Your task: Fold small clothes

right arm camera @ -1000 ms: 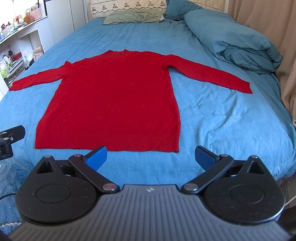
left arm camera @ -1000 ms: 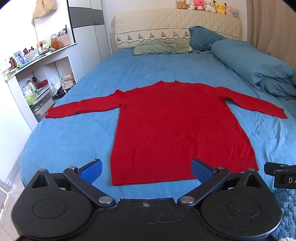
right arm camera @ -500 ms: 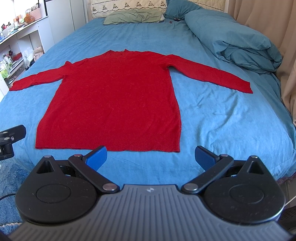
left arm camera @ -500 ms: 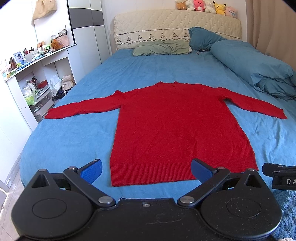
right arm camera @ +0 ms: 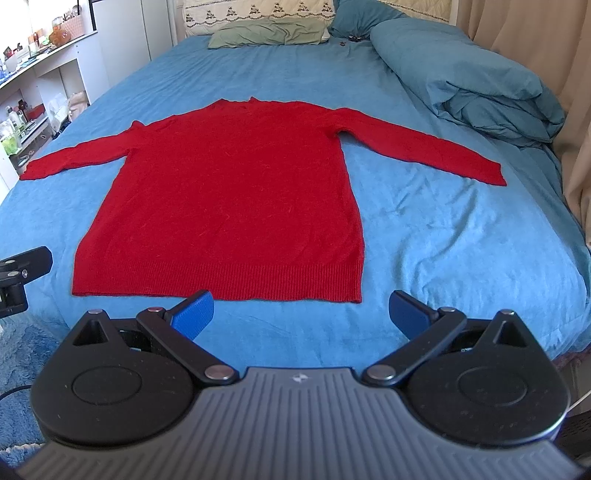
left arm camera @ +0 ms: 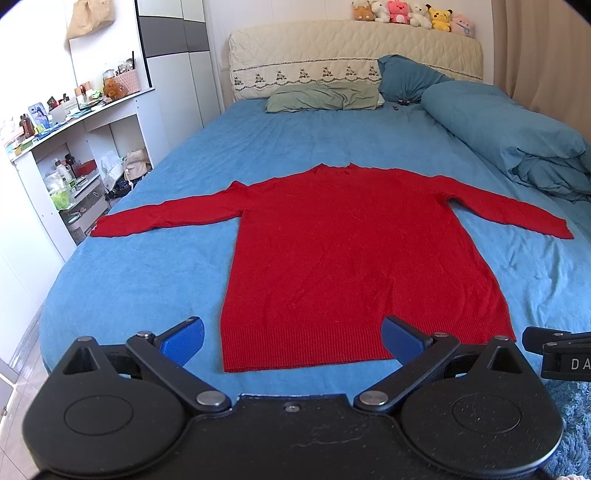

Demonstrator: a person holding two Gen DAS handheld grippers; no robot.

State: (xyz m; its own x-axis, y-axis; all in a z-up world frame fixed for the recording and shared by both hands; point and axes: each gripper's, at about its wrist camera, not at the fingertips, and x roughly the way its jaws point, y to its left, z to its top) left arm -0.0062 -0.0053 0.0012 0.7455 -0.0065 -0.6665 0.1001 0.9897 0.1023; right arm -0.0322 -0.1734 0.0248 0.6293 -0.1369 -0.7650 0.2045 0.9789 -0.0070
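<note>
Both tools point(left arm camera: 291, 341) point(right arm camera: 301, 314) gape above the flat red sweater point(left arm camera: 351, 258).

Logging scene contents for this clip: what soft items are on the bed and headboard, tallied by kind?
Red knitted long-sleeved sweater: 1
Pillows, sage-green and teal: 2
Bundled blue duvet: 1
Plush toys on the headboard: 6
Total: 10

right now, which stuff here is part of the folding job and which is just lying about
Job: red sweater spread flat on the bed; left gripper and right gripper, both open.

Lying about: green pillow, blue duvet, plush toys, shelf clutter.
</note>
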